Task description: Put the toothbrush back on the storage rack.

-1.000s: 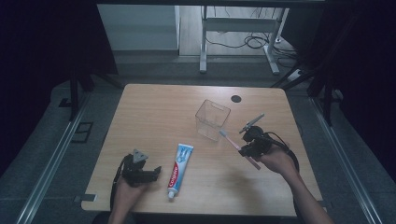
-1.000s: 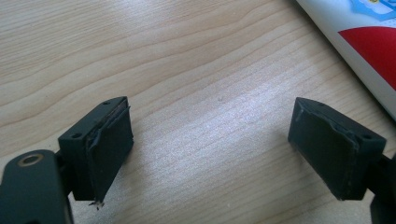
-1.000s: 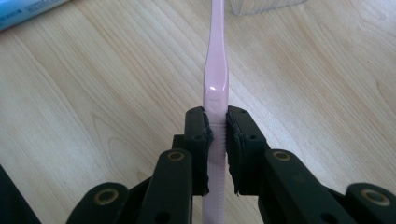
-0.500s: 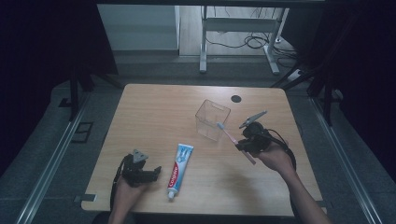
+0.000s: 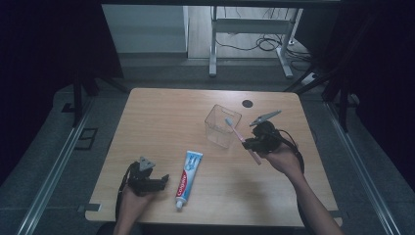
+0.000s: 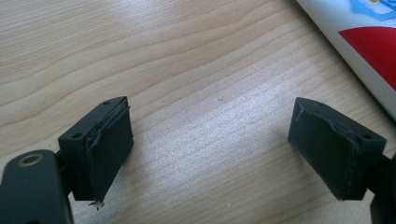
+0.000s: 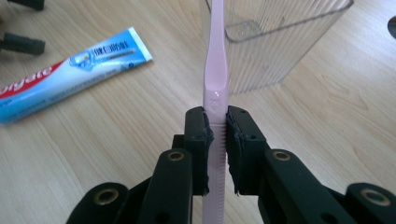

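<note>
- Black left claw (image 5: 164, 179) rests low on the wooden bench (image 5: 166, 112), its jaws spread apart over bare wood, nothing between them.
- Just to its right lies the white, red and blue toothpaste tube (image 5: 186, 179), untouched.
- Farther right stands the clear ribbed plastic cup (image 5: 222, 125).
- The right claw (image 5: 247, 145), the nearer one, is clamped on the pink plastic toothbrush (image 5: 240, 137); its long axis slants up-left, bristle head poised at the cup's rim.
</note>
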### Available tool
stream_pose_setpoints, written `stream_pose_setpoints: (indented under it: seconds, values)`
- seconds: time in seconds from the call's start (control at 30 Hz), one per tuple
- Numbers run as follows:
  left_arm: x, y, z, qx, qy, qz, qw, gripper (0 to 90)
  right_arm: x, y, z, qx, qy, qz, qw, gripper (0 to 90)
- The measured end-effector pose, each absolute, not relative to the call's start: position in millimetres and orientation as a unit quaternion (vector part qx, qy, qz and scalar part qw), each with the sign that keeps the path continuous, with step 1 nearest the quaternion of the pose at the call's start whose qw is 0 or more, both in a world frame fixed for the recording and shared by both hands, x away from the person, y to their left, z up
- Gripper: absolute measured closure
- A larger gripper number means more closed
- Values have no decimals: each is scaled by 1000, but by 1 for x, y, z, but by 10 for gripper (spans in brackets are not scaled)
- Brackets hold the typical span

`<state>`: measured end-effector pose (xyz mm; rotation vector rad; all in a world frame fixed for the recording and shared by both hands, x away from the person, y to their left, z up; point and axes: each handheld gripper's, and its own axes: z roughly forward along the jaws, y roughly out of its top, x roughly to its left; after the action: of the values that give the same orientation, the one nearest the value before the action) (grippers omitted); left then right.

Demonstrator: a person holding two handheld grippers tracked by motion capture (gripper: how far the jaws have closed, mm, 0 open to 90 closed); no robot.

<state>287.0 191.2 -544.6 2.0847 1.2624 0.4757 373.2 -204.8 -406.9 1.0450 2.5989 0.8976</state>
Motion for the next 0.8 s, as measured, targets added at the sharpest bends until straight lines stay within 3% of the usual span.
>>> stream_pose_setpoints:
  seconds: [0.8]
  values:
    - [287,191,-545,794,482,181,323,137,401,-186,-406,379,843,362,121,781]
